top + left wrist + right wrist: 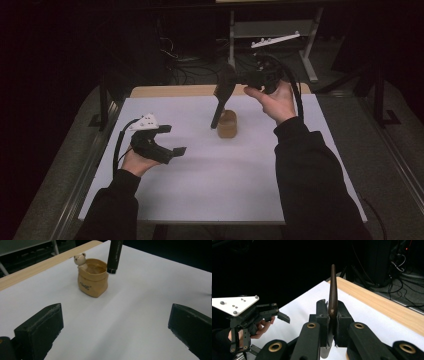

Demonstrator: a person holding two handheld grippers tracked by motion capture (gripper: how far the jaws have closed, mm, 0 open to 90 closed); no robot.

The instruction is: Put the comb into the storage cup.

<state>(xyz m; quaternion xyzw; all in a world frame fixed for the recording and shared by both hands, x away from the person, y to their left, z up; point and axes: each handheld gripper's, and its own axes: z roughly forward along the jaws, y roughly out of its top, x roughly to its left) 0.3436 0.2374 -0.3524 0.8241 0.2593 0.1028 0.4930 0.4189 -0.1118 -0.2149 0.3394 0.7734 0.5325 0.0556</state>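
- The right gripper (235, 80) is held above the far part of the white tabletop (225, 185), its fingers (322, 315) clamped on the flat upper end of a dark tool (220, 102).
- From the grip the tool hangs down at a slant, and its round black handle (114, 255) ends just above the rim of the pot (93, 281).
- The pot is a small tan sack-shaped one with a bear figure (80, 260) on its rim, and it stands on the tabletop near the far edge.
- The left gripper (167, 140) hovers over the tabletop's left side, well apart from the pot.
- Its fingers (40, 327) stand wide, with nothing between them.
- A wooden strip (170, 91) borders the far edge of the tabletop.
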